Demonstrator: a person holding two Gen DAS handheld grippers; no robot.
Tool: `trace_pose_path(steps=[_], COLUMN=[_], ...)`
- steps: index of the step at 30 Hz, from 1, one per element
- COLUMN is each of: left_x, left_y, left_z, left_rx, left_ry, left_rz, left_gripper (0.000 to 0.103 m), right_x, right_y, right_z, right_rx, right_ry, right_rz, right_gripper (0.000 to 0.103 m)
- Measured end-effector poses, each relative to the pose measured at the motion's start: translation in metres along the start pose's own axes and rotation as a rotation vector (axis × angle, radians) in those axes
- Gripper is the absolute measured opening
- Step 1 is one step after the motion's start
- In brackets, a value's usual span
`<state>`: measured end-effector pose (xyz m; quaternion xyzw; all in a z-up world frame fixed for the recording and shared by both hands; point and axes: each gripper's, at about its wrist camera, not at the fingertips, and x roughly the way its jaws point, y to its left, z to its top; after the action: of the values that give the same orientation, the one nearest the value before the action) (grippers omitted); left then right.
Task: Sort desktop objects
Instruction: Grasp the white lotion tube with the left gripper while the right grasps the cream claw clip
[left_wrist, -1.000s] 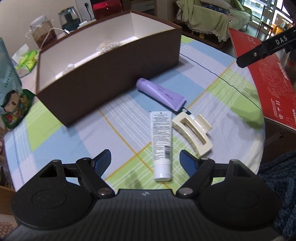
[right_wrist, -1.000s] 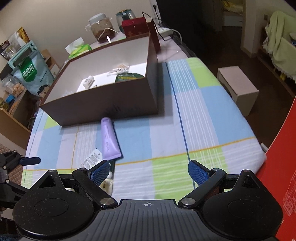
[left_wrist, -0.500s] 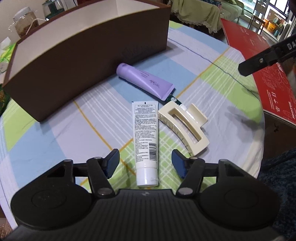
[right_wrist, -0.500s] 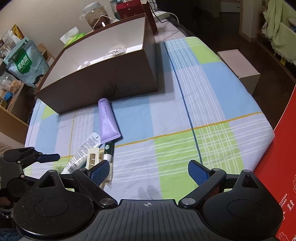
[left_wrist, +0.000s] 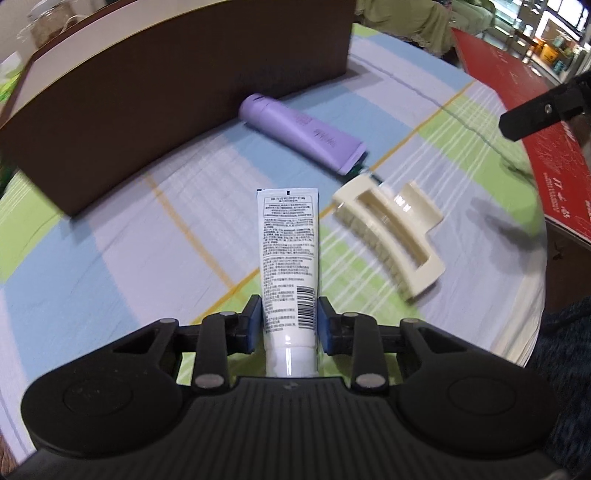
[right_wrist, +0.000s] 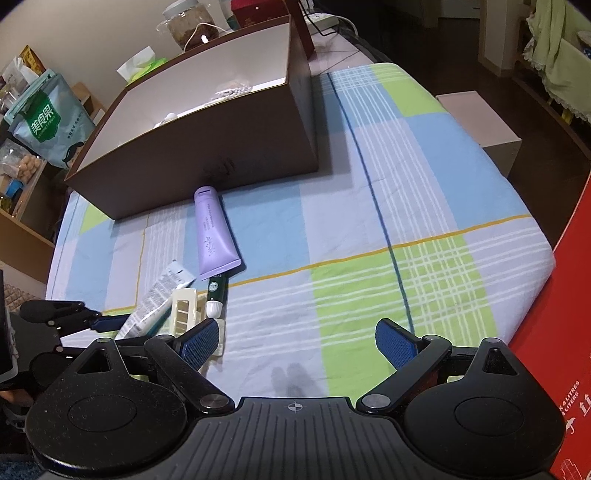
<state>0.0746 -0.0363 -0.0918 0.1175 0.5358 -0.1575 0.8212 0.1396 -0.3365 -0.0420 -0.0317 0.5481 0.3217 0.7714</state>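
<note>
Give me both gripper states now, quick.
Left gripper: closed on the white tube.
Right gripper: open, holding nothing.

A table covered with a plaid cloth of blue, green and lilac squares (right_wrist: 424, 206) carries a large open brown cardboard box (right_wrist: 207, 147) at its far side. Just before the box lies a lilac plastic tube (right_wrist: 212, 230); nearer lie a white printed tube (left_wrist: 289, 254), a cream plastic claw hair clip (left_wrist: 391, 229) and a small green-and-white tube (right_wrist: 216, 291), close together.
</note>
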Motion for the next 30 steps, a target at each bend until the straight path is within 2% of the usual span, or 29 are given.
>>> trace_pose_path(steps=[8, 9, 10, 11, 13, 17, 18, 19, 21, 24, 30], left_x=[-0.015, -0.016, -0.017, -0.018, -0.019, -0.019, -0.019, -0.019, -0.019, -0.018, -0.018], left_y=[0.031, 0.033, 0.035, 0.037, 0.038, 0.039, 0.038, 0.039, 0.039, 0.04, 0.039], left_z=[-0.03, -0.032, -0.034, -0.036, -0.038, -0.041, -0.042, -0.042, -0.042, -0.042, -0.042], left_rx=[-0.113, -0.125, -0.132, -0.139, -0.146, -0.155, -0.156, -0.157, -0.156, -0.155, -0.151], left_ry=[0.033, 0.034, 0.034, 0.034, 0.031, 0.025, 0.023, 0.022, 0.022, 0.021, 0.015], left_rz=[0.046, 0.048, 0.049, 0.051, 0.053, 0.05, 0.049, 0.048, 0.045, 0.042, 0.04], left_gripper=[0.027, 0.027, 0.027, 0.027, 0.027, 0.027, 0.027, 0.027, 0.027, 0.028, 0.028], right_x=[0.019, 0.023, 0.029, 0.034, 0.046, 0.06, 0.064, 0.067, 0.071, 0.069, 0.053], right_y=[0.021, 0.025, 0.027, 0.03, 0.033, 0.042, 0.043, 0.045, 0.05, 0.065, 0.105], right_z=[-0.005, -0.006, -0.006, -0.007, -0.009, -0.011, -0.011, -0.011, -0.011, -0.014, -0.037], right_rx=[-0.03, -0.033, -0.035, -0.036, -0.021, -0.054, -0.059, -0.073, -0.11, -0.248, -0.684], right_ry=[0.027, 0.034, 0.051, 0.068, 0.096, 0.095, 0.096, 0.101, 0.105, 0.086, -0.011], right_rz=[0.123, 0.142, 0.167, 0.192, 0.22, 0.203, 0.204, 0.211, 0.217, 0.163, -0.005], right_gripper=[0.093, 0.078, 0.05, 0.043, 0.042, 0.039, 0.022, 0.01, 0.005, 0.003, 0.001])
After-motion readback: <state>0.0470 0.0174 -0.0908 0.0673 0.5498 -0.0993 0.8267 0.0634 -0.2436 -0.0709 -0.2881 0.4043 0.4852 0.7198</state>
